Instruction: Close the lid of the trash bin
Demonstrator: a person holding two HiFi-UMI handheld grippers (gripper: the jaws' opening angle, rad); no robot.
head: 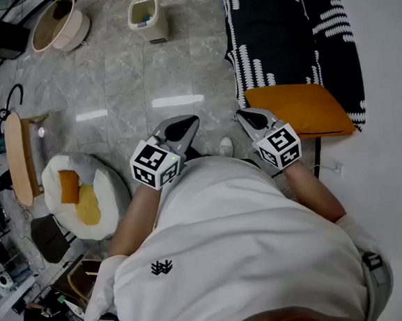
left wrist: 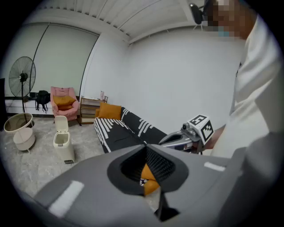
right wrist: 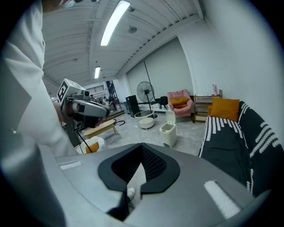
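Note:
The small cream trash bin [head: 148, 17] stands on the grey tiled floor far ahead of me, its lid tipped up and its mouth showing. It appears at the left in the left gripper view [left wrist: 63, 142] and near the middle in the right gripper view [right wrist: 168, 133]. My left gripper [head: 186, 125] and right gripper [head: 243, 115] are held side by side close to my chest, well short of the bin. Both are shut with nothing between the jaws. Each gripper shows in the other's view, the right gripper [left wrist: 188, 135] and the left gripper [right wrist: 84, 105].
A black-and-white striped sofa [head: 287, 30] with an orange cushion [head: 301, 109] runs along the right. A beige basin [head: 59, 22] sits left of the bin. A white beanbag [head: 105, 182] and a wooden bench [head: 19, 158] lie at the left. A pink armchair [left wrist: 64, 103] stands beyond.

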